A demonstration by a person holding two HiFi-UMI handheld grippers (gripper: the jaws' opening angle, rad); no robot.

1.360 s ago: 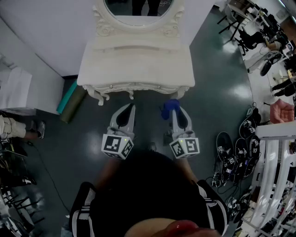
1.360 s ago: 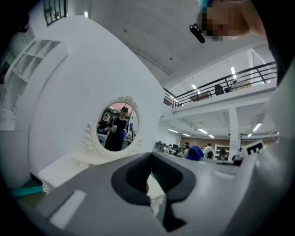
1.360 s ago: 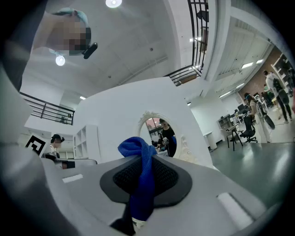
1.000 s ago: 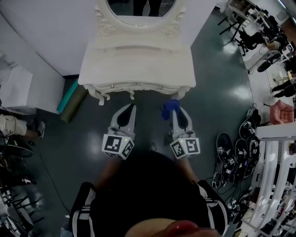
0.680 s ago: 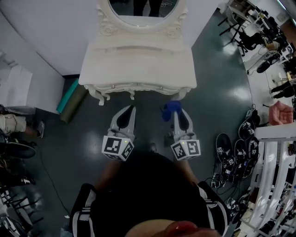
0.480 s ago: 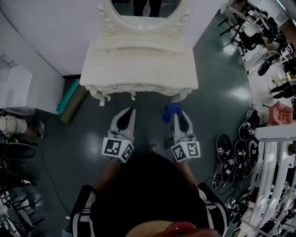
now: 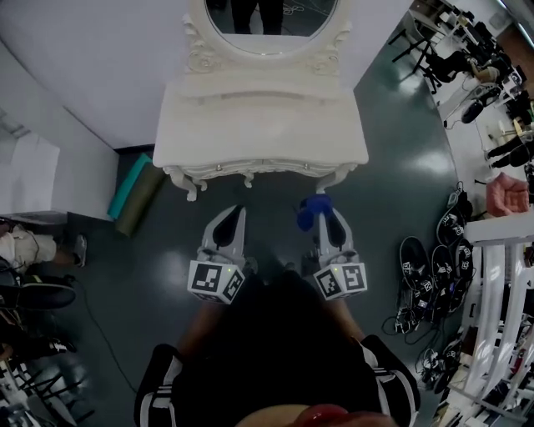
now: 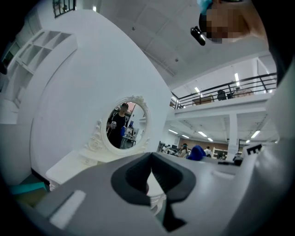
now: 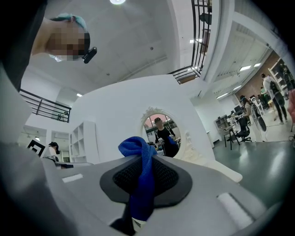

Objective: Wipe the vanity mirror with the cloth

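A white vanity table point(image 7: 259, 125) with an oval mirror point(image 7: 271, 17) in an ornate frame stands against the white wall ahead. The mirror point(image 8: 125, 128) shows in the left gripper view and, as the mirror point(image 9: 161, 133), in the right gripper view, reflecting the person. My right gripper point(image 7: 315, 208) is shut on a blue cloth point(image 7: 310, 208), which bunches up between its jaws as the cloth point(image 9: 140, 177). My left gripper point(image 7: 232, 215) is shut with nothing in it. Both grippers hang over the dark floor just in front of the table's front edge.
A teal and olive roll point(image 7: 133, 196) lies on the floor left of the table. Several pairs of shoes point(image 7: 438, 263) and a white rack point(image 7: 501, 275) are at the right. Chairs and desks point(image 7: 467, 58) stand at the far right. White furniture point(image 7: 25, 175) is at the left.
The view has shifted so the table and mirror sit lower and nearer in the head view. Both grippers keep their pose, the right one still holding the cloth.
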